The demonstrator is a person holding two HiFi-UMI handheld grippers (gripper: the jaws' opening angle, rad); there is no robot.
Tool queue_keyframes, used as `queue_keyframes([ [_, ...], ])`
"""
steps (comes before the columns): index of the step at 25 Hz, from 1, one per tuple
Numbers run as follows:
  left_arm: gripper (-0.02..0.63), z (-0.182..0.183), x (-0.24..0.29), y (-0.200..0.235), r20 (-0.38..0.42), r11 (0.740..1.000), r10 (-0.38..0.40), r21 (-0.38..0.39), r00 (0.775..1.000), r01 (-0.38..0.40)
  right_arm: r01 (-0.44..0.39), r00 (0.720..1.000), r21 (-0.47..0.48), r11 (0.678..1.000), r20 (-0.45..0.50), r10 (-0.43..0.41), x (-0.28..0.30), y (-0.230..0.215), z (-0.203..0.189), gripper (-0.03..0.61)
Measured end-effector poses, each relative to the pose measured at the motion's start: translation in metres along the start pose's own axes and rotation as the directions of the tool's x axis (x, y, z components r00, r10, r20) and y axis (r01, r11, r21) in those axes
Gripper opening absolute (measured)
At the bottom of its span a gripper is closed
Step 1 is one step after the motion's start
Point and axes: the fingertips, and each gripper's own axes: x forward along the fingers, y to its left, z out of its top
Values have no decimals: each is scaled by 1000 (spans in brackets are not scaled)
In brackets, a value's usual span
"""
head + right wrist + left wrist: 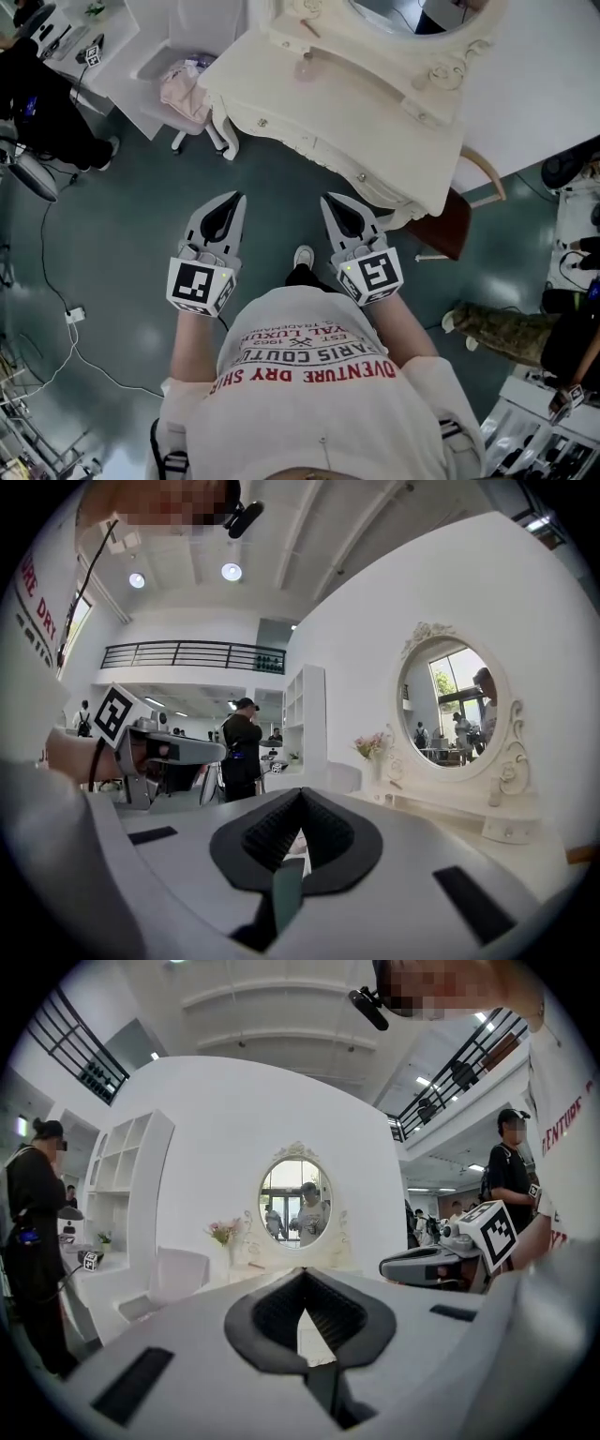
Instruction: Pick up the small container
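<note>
I stand before a cream dressing table with an oval mirror. A small pale item lies on its top; I cannot tell whether it is the small container. In the right gripper view a small pale jar-like thing stands by the mirror's foot. My left gripper and right gripper hang side by side over the floor, short of the table's front edge, tips toward it. Both are shut with nothing between the jaws, as the left gripper and right gripper views show.
A white chair with a pink cushion stands left of the table, and a brown wooden chair is tucked at its right. A person in black stands far left. A cable trails on the floor. Another person's leg is at right.
</note>
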Motion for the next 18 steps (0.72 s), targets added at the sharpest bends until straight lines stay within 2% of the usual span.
queue_keyframes([
  [8, 5, 15, 130, 26, -12, 1000, 11, 4, 1000, -11, -17, 1000, 7, 1000, 8, 17, 69, -113, 12, -2],
  [13, 5, 11, 187, 42, -42, 1000, 1, -8, 999, -2, -6, 1000, 16, 1000, -1, 6, 100, -162, 9, -2],
  [18, 5, 4, 241, 65, -61, 999, -37, -19, 997, 36, 43, 999, 29, 999, -16, -43, 130, -203, 2, -2],
])
